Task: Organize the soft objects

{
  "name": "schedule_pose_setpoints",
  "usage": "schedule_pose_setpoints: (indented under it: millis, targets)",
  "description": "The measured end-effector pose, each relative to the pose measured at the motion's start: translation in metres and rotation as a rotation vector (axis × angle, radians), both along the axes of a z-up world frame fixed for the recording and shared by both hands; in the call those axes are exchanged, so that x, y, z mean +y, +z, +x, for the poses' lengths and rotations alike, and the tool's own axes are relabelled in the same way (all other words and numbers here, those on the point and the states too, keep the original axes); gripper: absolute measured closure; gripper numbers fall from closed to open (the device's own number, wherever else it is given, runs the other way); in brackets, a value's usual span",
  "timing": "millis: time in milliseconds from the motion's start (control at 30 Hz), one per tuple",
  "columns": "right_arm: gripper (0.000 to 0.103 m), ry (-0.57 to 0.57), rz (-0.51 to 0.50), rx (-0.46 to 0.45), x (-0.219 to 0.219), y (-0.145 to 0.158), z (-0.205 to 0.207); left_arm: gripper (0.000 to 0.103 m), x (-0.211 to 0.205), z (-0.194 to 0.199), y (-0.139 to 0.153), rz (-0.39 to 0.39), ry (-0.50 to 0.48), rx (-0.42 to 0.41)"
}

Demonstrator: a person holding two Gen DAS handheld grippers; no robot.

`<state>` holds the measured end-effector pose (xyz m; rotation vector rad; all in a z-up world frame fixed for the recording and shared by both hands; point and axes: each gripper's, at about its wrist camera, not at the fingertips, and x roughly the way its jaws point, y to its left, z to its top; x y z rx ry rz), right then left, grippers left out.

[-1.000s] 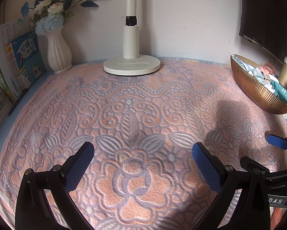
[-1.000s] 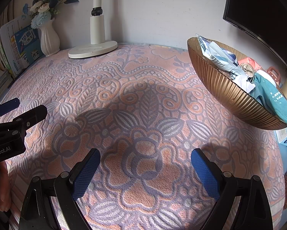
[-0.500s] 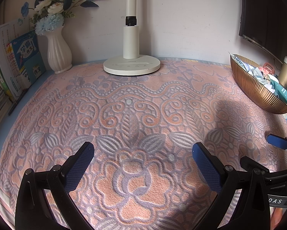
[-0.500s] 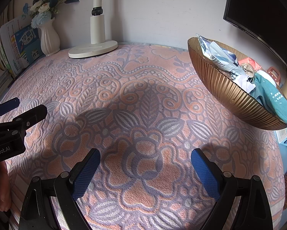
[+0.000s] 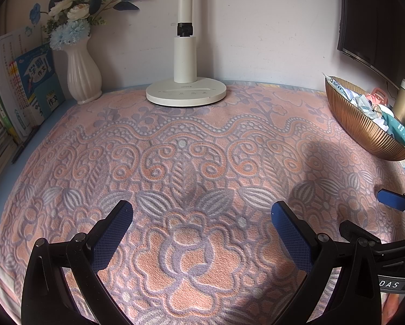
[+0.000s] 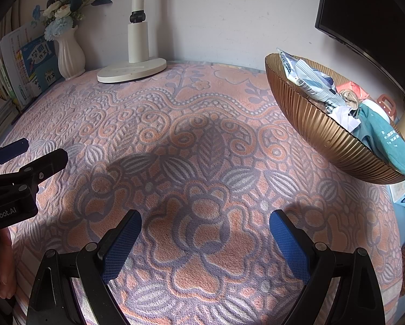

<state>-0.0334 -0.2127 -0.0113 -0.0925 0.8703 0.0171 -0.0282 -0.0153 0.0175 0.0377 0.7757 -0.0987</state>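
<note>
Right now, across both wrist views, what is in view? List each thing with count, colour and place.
cloth: one, pink and lilac floral, covering the table.
lamp: one, cream, at the back centre on the cloth.
vase: one, white, holding blue and white flowers, back left.
books: several, mostly blue and white, standing at the left edge beside the vase.
bowl: one, gold ribbed, on the right side.
packets: several, white, blue and teal, piled in the bowl.
screen: one, black, on the wall above the bowl.
left gripper: black with blue pads, open, empty, above the cloth.
right gripper: same build, open, empty, above the cloth.
</note>
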Motion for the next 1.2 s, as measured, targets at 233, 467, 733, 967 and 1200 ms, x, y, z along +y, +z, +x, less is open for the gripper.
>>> schedule_pose_setpoints:
  millis: [233, 467, 733, 967, 1200]
  targets:
    - [0.008, 0.0, 0.001, 0.0, 0.0, 0.0, 0.0, 0.001, 0.0, 0.0, 0.0, 0.0, 0.001, 0.0]
    - [0.008, 0.001, 0.0, 0.001, 0.001, 0.001, -0.001, 0.001, 0.0, 0.0, -0.001, 0.0, 0.0, 0.001]
    - [0.008, 0.001, 0.001, 0.002, 0.002, 0.0, -0.001, 0.001, 0.0, 0.0, -0.002, 0.001, -0.003, 0.002]
    - [0.008, 0.001, 0.001, 0.001, 0.001, 0.0, 0.0, 0.001, 0.0, 0.0, -0.002, 0.001, -0.004, 0.003]
    - [0.008, 0.002, 0.001, 0.001, 0.001, 0.0, 0.0, 0.001, 0.003, 0.007, -0.01, 0.022, 0.025, 0.053]
